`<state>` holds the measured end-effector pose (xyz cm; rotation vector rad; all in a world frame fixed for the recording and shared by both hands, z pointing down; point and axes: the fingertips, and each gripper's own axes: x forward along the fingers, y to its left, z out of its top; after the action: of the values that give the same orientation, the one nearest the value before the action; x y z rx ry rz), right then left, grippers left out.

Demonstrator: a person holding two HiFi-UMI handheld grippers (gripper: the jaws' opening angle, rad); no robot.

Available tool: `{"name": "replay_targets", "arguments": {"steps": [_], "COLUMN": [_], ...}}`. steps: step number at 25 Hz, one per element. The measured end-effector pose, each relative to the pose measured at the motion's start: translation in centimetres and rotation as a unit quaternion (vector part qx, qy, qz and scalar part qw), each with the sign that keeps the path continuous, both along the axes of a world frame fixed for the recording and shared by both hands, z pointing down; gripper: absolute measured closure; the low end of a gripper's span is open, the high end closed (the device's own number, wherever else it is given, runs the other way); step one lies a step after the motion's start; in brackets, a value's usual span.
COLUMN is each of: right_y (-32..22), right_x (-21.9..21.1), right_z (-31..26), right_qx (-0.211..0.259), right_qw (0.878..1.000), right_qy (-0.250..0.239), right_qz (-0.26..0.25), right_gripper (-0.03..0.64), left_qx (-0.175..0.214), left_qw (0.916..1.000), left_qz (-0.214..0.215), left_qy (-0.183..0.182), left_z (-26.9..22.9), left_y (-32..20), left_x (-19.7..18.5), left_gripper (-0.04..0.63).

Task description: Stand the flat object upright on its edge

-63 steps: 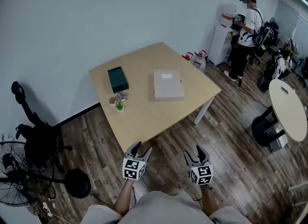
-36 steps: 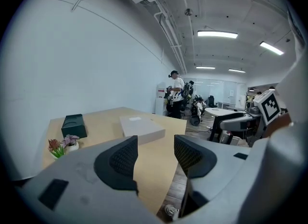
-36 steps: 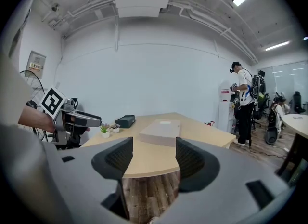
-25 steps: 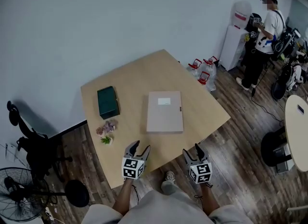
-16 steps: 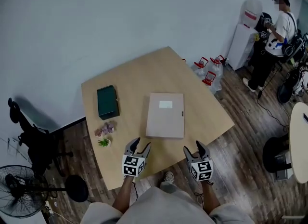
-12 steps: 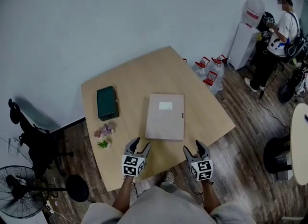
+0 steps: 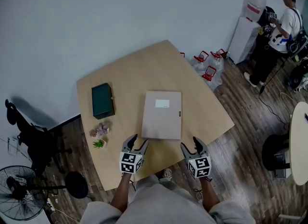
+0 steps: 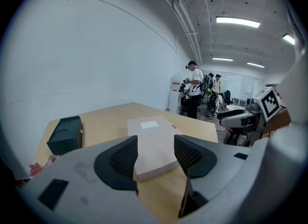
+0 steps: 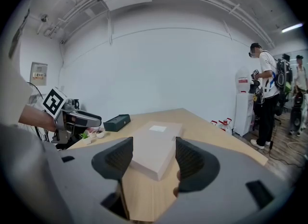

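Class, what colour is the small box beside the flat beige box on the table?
The small box is dark green, clearest in the head view.

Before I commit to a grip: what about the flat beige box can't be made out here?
White label on the flat beige box: print too small in every view.
Dark mark on its right edge, head view: too small to identify.
Its underside: hidden against the table.
Parts of its long sides, gripper views: behind the pads.
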<state>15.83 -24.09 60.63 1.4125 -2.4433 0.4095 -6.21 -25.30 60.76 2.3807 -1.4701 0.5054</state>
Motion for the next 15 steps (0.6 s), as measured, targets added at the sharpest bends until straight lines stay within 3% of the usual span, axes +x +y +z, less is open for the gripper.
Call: {"name": "replay_targets", "arguments": {"steps": [15], "right_y": [-3.8], "right_x": [-1.4], "right_z": [1.1], "right_qx": [-0.019], "right_qw": [1.000], "right_qy": [0.010], "right_qz": [0.009], "right_gripper": [0.354], "left_qx": [-0.017], "left_qw": [0.9998], "left_qz": [0.001], "left_qy": [0.010], "left_z": [1.4], "left_y": [-4.6], "left_x": [-1.9], "left_gripper": [0.370]}}
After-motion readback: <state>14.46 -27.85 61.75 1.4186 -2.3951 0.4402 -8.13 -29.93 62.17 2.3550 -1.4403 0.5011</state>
